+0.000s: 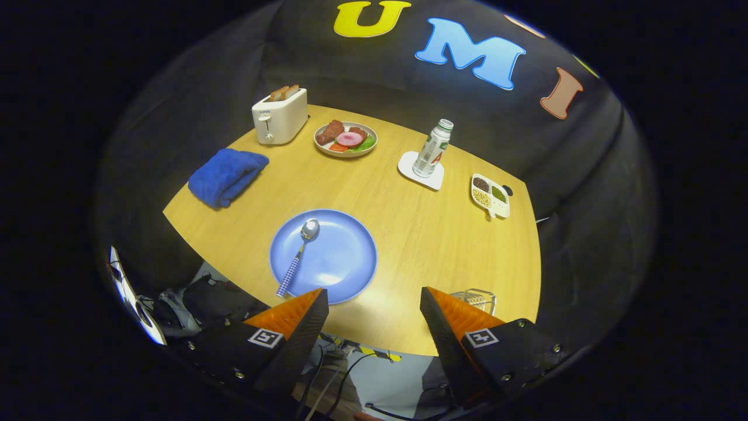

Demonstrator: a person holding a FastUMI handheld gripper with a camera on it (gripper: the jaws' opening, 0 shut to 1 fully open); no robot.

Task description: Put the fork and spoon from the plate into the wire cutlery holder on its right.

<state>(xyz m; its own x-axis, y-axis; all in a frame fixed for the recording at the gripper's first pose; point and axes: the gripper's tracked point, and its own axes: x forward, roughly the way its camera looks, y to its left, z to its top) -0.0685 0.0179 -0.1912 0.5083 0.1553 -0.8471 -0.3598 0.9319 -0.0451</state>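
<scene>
While our tool (pixel 374 316) hangs above the near edge of the round wooden table (pixel 426 234), its two fingers stand wide apart with nothing between them but bare tabletop. We hold nothing.

Just ahead of the left finger lies the blue plate (pixel 342 263), and on its left half rests the spoon (pixel 299 248), bowl pointing away from us, its checked blue-and-white handle reaching over the plate's near rim toward us. We see no fork on the plate. The wire cutlery holder (pixel 478 300) sits to the right of the plate, at the table's near edge, partly hidden behind the right finger; we cannot tell what it holds.

The stretch of table between plate and holder is bare wood, so nothing stands between the two.

Farther off, well beyond the fingers, we see other things. A folded blue towel (pixel 227 175) lies at the left side of the table. Behind it stands a white toaster (pixel 280 116) with two slices of toast (pixel 284 92) sticking up from its slots. Beside the toaster is a grey bowl of food (pixel 346 139), with meat, a pink slice and some green leaf. Toward the right, a plastic bottle (pixel 432 149) stands upright on a white coaster (pixel 422 171). Near the right edge lies a small white divided dish (pixel 491 196) with dark, green and pale beans in separate compartments.
</scene>
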